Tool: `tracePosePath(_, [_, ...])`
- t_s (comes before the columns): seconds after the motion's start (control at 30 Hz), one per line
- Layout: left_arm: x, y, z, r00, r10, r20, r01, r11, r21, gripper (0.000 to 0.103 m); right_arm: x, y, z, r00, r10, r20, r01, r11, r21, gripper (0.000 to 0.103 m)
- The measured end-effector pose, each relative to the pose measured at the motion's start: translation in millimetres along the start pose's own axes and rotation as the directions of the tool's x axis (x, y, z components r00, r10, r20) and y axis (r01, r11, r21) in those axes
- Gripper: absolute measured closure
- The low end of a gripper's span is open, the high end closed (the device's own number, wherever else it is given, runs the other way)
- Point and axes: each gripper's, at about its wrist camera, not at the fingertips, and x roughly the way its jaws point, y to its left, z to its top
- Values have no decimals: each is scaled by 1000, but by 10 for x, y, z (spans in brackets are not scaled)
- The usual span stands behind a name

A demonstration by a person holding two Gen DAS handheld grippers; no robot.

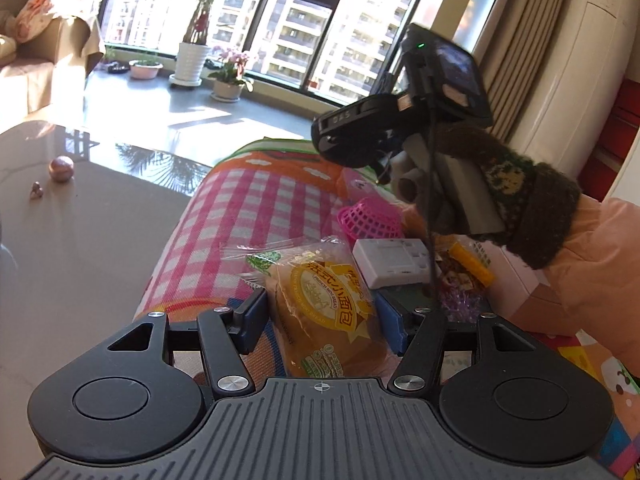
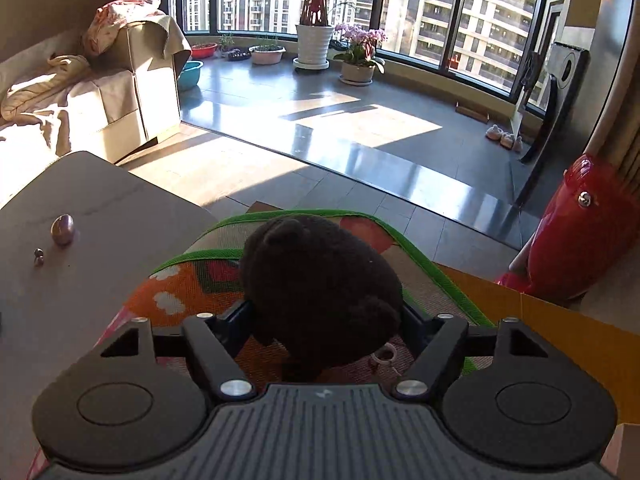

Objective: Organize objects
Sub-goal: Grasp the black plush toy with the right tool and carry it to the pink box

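Sunlit floor tiles and a curved bay window with potted plants fill the background, and nearer lies a bright patterned mat (image 1: 240,208) of pink check, orange and green, next to a glossy beige tabletop (image 1: 80,240).

Most likely to go wrong is a slip. The left gripper (image 1: 320,320) is closed partway around a clear plastic packet of small yellow bread (image 1: 324,312), its blue pads (image 1: 252,316) against the wrapper's sides. That film is slick and the loaf soft, so I judge a firmer squeeze would crush it and a looser one would let it slide out. Below and beyond the packet sit a white plastic box (image 1: 394,260), a pink mesh basket (image 1: 370,220) and some yellow and purple wrappers (image 1: 464,280), close together; a dropped packet would land among them and scatter the pile.

The right gripper (image 2: 326,328) has a dark brown fuzzy plush toy (image 2: 320,292) between its jaws at a middling width, the sides of the toy meeting the pads. Being round and springy, it may squirm free if the hold sits too near its lower edge. A small pale ring (image 2: 386,354) hanging below could snag on the mat.

Seen from the left wrist, a knitted-gloved hand (image 1: 500,200) carries the right gripper high above the pile, well clear of the bread.
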Motion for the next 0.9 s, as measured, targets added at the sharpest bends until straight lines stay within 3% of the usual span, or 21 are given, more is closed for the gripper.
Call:
tracePosePath(0.23, [-100,-238,-97,999,-39,-11,39,999,30,40,-1733,-64,-431,974,194,115,-193,981,-20,29])
tracePosePath(0.37, [-169,-445,-213,998,-49,-40,52,996,69,40,-2448,-283,-949,968,225,110,-228,974,12,29])
tracePosePath(0.63, [-317,-1082,-247,990,-133,-45,139,975,174,39,-3121,-894,-2145,987,153,49,-158,978,138,29])
tracePosePath(0.77, [-189,-1526,10,980,-196,-30,198,954,224,39,-3352,-1198,-2587,992,99,77,-113,972,206,29])
tracePosePath(0.9, [196,-2079,367,969,-248,6,238,937,257,39,-3520,-1366,-2820,991,-2,131,-28,973,229,29])
